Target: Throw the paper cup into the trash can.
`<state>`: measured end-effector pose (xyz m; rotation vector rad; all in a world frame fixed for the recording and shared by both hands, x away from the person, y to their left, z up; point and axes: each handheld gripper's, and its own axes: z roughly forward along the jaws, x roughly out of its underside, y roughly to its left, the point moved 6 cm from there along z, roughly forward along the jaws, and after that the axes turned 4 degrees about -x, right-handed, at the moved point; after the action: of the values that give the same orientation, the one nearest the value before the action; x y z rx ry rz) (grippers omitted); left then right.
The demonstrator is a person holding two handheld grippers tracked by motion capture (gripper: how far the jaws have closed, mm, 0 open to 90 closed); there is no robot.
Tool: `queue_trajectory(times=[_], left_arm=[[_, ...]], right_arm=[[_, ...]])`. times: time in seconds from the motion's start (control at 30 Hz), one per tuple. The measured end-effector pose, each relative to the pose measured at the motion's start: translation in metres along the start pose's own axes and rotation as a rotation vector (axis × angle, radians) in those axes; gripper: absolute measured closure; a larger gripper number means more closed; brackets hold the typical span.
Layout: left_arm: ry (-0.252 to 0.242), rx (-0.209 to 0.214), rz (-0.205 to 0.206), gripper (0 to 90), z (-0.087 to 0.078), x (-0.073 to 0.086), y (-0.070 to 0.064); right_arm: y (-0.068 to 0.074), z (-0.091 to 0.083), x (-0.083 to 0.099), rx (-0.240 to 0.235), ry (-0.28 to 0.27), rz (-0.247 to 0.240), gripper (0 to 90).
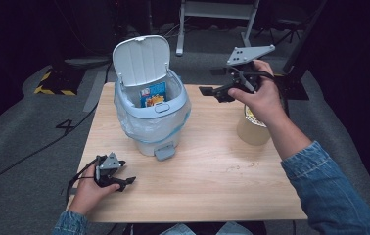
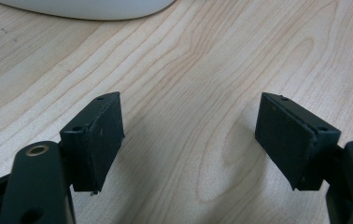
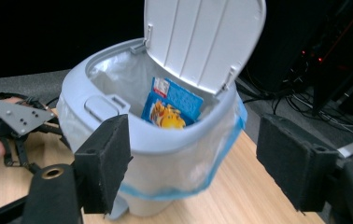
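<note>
While both claws gape wide and empty, the bin (image 1: 150,105) stands open mid-surface.
Right claw (image 3: 193,158) faces the bin, its own view revealing a blue packet (image 3: 171,108) inside; left claw (image 2: 188,140) hovers low over bare wooden surface (image 2: 202,70); overhead, a tape roll (image 1: 252,128) sits under the right hand (image 1: 261,98).

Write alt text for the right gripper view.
A pale blue pedal bin stands on a wooden table, lid raised, with a blue snack packet inside its plastic liner. The right hand-held gripper frames it, jaws open and empty.
</note>
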<state>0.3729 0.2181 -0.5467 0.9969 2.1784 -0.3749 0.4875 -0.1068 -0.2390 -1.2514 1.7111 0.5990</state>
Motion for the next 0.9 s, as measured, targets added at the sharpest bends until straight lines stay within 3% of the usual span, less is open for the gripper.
queue_trajectory(times=[0.23, 0.43, 0.63, 0.9], left_arm=[[-0.004, -0.006, -0.017, 26.8, 0.0, 0.0, 0.001], [-0.007, 0.005, -0.009, 26.7, -0.001, 0.0, 0.002], [-0.006, 0.01, -0.011, 25.7, 0.0, 0.0, 0.002], [-0.006, 0.001, -0.014, 25.8, 0.0, 0.0, 0.002]], right_arm=[[-0.001, -0.028, 0.015, -0.022, -0.034, 0.02, 24.7], [-0.007, -0.058, 0.033, 0.0, -0.048, 0.035, 24.0], [-0.012, -0.089, 0.063, 0.032, -0.032, 0.077, 25.6], [-0.012, -0.111, 0.092, 0.064, 0.024, 0.11, 28.3]])
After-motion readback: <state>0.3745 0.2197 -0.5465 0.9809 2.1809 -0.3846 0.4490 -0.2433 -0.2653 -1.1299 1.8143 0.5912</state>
